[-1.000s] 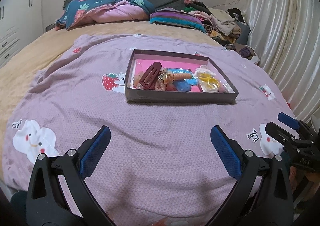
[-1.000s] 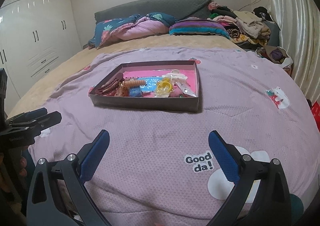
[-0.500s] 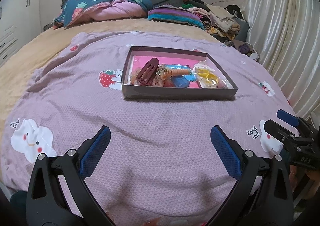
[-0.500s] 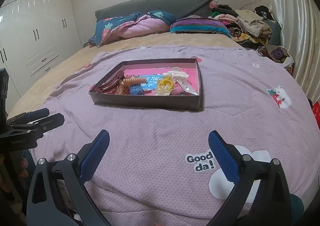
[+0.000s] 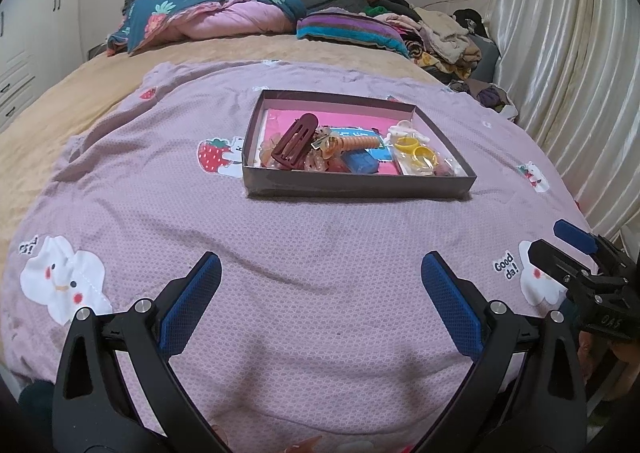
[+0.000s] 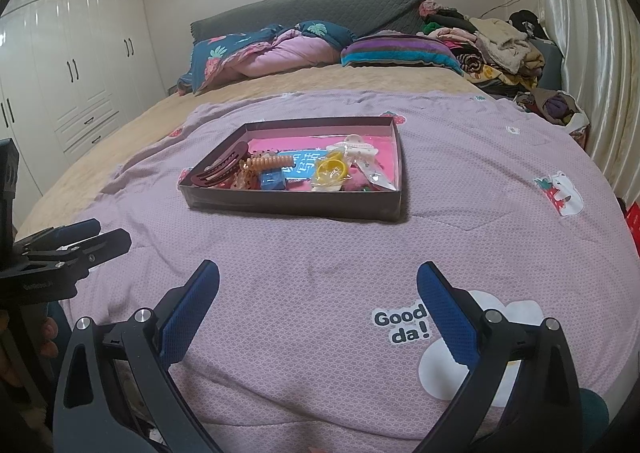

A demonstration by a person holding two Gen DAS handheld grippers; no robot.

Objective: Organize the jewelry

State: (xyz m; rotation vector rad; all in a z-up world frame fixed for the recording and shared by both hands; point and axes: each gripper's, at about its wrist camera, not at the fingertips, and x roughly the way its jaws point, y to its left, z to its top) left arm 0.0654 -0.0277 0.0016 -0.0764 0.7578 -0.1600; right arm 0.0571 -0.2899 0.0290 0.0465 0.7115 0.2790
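Note:
A shallow dark box [image 5: 360, 185] with a pink floor lies on the purple bedspread; it also shows in the right wrist view [image 6: 296, 205]. Inside are a maroon hair claw [image 5: 294, 141], an orange spiral clip [image 5: 352, 143], a blue block [image 5: 360, 163], yellow rings in a clear bag [image 5: 418, 155] and a white clip [image 6: 356, 145]. My left gripper [image 5: 320, 277] is open and empty, well short of the box. My right gripper [image 6: 318, 281] is open and empty, also short of the box. Each gripper shows at the edge of the other's view.
The purple bedspread [image 5: 280, 237] covers the bed. Pillows and a folded quilt [image 5: 208, 17] lie at the headboard, with a clothes pile [image 5: 436, 33] at the back right. A curtain [image 5: 572, 85] hangs on the right; white wardrobes [image 6: 72, 77] stand on the left.
Both grippers have moved slightly forward towards the box, so it sits a little nearer in view. Both stay open and empty.

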